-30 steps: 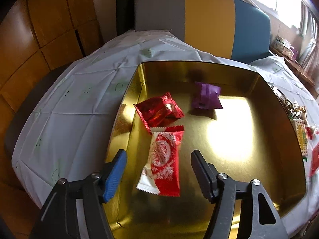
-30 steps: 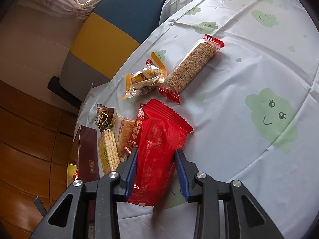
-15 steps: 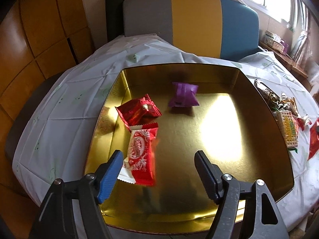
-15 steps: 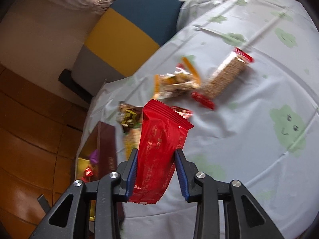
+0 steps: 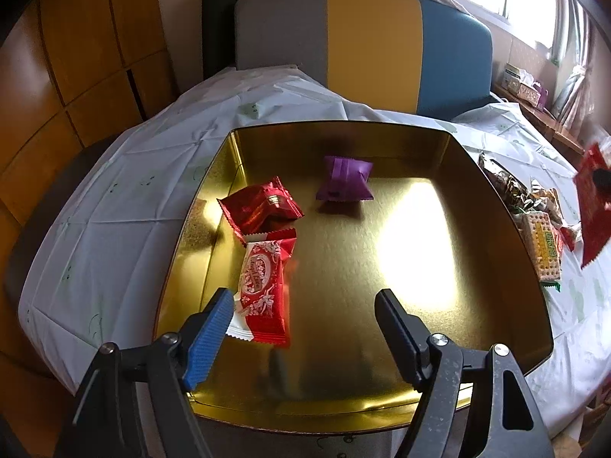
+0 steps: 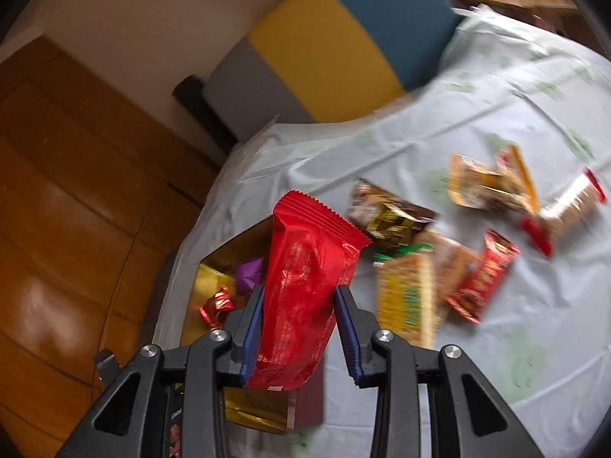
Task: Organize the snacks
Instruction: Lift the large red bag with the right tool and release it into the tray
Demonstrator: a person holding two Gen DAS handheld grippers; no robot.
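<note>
A gold tin box [image 5: 450,274] sits on the white tablecloth. Inside lie a red-and-white wafer pack [image 5: 263,290], a shiny red pack [image 5: 259,208] and a purple pack [image 5: 345,177]. My left gripper [image 5: 301,313] is open and empty, above the box's near side, with the wafer pack by its left finger. My right gripper [image 6: 299,305] is shut on a long red snack pack [image 6: 305,282], held in the air above the box's edge [image 6: 233,244]. That red pack also shows at the right edge of the left wrist view [image 5: 594,206].
Several loose snacks lie on the cloth right of the box: a yellow cracker pack [image 6: 406,297], a dark pack [image 6: 385,217], a small red bar [image 6: 483,278], an orange pack [image 6: 488,183] and a cereal bar [image 6: 565,210]. A grey-yellow-blue chair back [image 5: 362,45] stands behind the table.
My right gripper lifted the red pack off the cloth and carried it left toward the box. My left gripper drew back from the wafer pack, staying open.
</note>
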